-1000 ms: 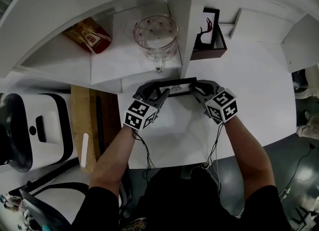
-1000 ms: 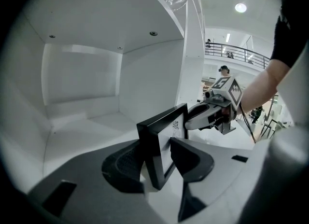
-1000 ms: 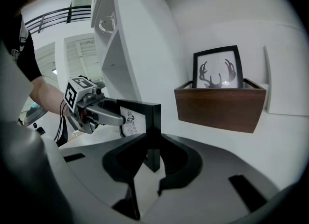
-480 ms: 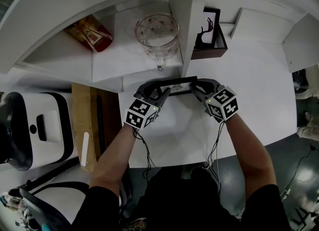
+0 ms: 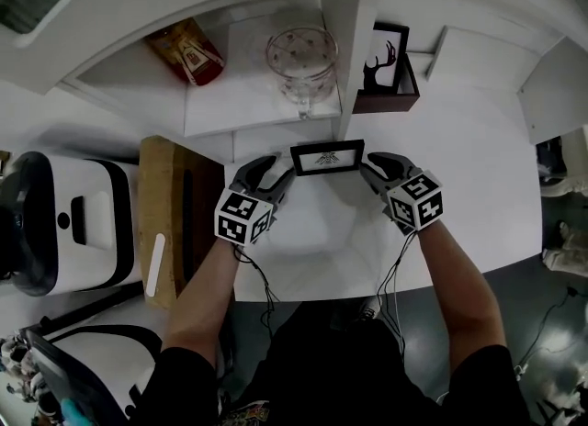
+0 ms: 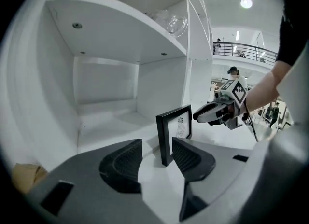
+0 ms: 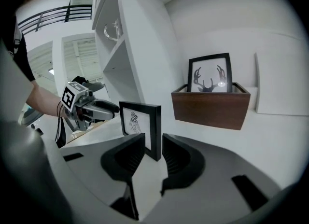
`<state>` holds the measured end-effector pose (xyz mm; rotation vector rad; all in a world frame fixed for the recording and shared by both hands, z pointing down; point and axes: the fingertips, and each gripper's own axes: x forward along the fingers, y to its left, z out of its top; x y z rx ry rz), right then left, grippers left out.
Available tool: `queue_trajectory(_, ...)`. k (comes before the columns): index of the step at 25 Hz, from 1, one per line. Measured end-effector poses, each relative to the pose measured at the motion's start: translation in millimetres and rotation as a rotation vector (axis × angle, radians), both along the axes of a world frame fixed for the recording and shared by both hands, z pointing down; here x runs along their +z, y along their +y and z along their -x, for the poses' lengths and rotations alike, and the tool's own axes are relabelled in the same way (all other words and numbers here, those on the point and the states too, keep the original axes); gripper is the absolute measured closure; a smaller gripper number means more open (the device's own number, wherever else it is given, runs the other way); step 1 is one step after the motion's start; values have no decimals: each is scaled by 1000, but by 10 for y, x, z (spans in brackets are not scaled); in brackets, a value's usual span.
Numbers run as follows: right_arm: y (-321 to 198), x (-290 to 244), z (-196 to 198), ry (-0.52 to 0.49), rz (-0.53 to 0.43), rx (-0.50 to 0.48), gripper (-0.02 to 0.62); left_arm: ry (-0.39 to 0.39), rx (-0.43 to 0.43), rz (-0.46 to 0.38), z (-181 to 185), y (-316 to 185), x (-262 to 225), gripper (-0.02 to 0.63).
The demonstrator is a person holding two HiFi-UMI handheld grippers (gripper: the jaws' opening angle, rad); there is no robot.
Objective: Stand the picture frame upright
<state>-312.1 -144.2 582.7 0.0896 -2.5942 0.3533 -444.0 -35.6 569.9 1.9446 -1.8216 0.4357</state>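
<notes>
the black rectangular picture frame [image 5: 327, 157] stands upright on its long edge on the white bench [image 5: 459, 140], its drawing facing the person. it sits just in front of the white shelf unit [image 5: 358, 48], at about 12 o'clock from the middle of the head view.

the left hand-held gripper [image 5: 281, 170] lies at the frame's 8 o'clock, so the frame is at its 2 o'clock. its jaws have just been opening and are spread wide. in the left gripper view the frame's near end stands at the mouth of the gap, closer to the right-hand jaw. neither pad presses on it.

the right hand-held gripper [image 5: 371, 166] lies at the frame's 4 o'clock, so the frame is at its 10 o'clock. its jaws have also just been opening and stand apart. in the right gripper view the frame's end sits between the jaw tips with a gap on each side, so there is no pinch.

at 1 o'clock from the frame is a brown wooden box [image 5: 381, 101] holding a black-framed antler print [image 5: 386, 52]. a clear glass mug [image 5: 301, 61] stands on the shelf at the frame's 11 o'clock. a light wooden board [image 5: 161, 213] lies at 9 o'clock of the left hand-held gripper.
</notes>
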Motion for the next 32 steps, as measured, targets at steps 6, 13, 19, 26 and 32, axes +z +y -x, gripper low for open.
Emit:
queue_trajectory(6,60,-285,-350,-82,107,75,583,-49,-87,-34,-158,366,-337,559)
queue_trajectory(13,565,-893,-982,-117,52,-2,588,-38,-175,-101,-938,792,-889,600)
queue_trajectory(19,1040,-1349,-1669,-133,-54,-59,591,-15,-222,-153,-1817,1228,-1313,601)
queue_trajectory(26,1617,-1713,-2375,-201,-80,-112,591,-31,-186,-180,-2751,1703,-1585,601)
queue_trajectory(32,2025,-1790,-2715,-217,-19,-87,592,20,-202,-155,-3136,2006,-1585,601)
